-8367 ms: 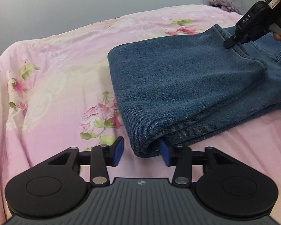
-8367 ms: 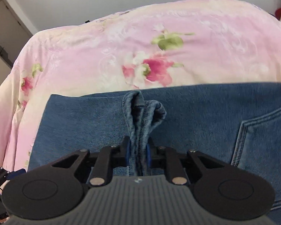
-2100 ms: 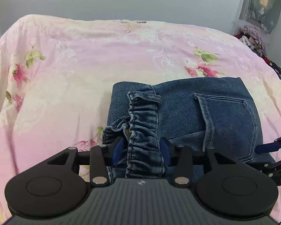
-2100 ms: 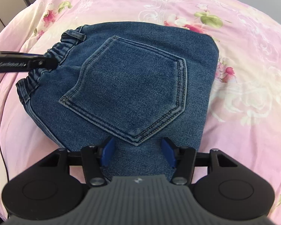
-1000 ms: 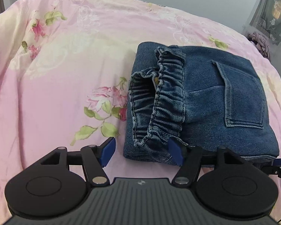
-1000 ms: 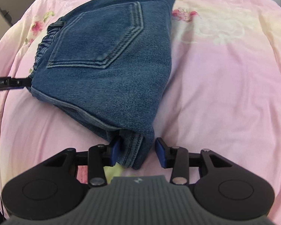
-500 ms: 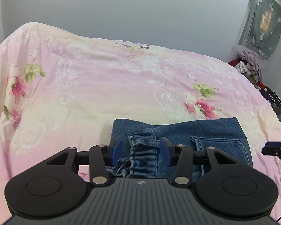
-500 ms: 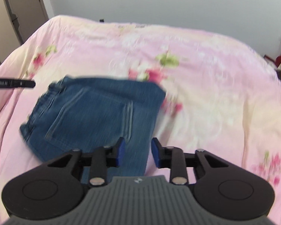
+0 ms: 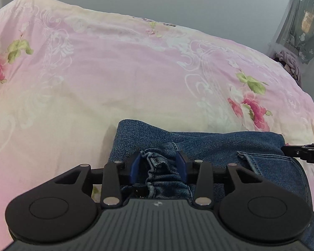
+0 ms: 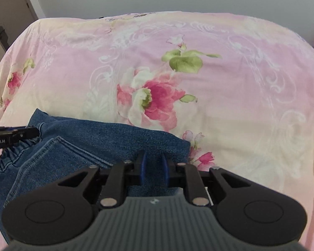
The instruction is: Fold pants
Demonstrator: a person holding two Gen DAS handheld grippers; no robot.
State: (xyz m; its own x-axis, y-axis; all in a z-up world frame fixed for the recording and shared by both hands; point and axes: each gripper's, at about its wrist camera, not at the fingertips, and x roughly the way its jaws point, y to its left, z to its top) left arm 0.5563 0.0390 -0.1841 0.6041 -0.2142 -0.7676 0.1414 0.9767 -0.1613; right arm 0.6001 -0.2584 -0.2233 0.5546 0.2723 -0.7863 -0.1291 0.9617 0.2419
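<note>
On the bed (image 9: 94, 73), the pants (image 9: 219, 144) are judged folded compact, gripped at waistband by the left gripper (image 9: 158, 165) and at the opposite edge by the right gripper (image 10: 153, 167); only release remains.

So I've got the pants (image 9: 209, 144) folded up into a compact blue denim bundle, lying on the pink floral bedspread (image 9: 115, 79). The gathered elastic waistband (image 9: 157, 167) is bunched up at one end, and a back pocket (image 10: 58, 156) with double stitching faces up. The far folded edge looks pretty straight and flat.
</note>
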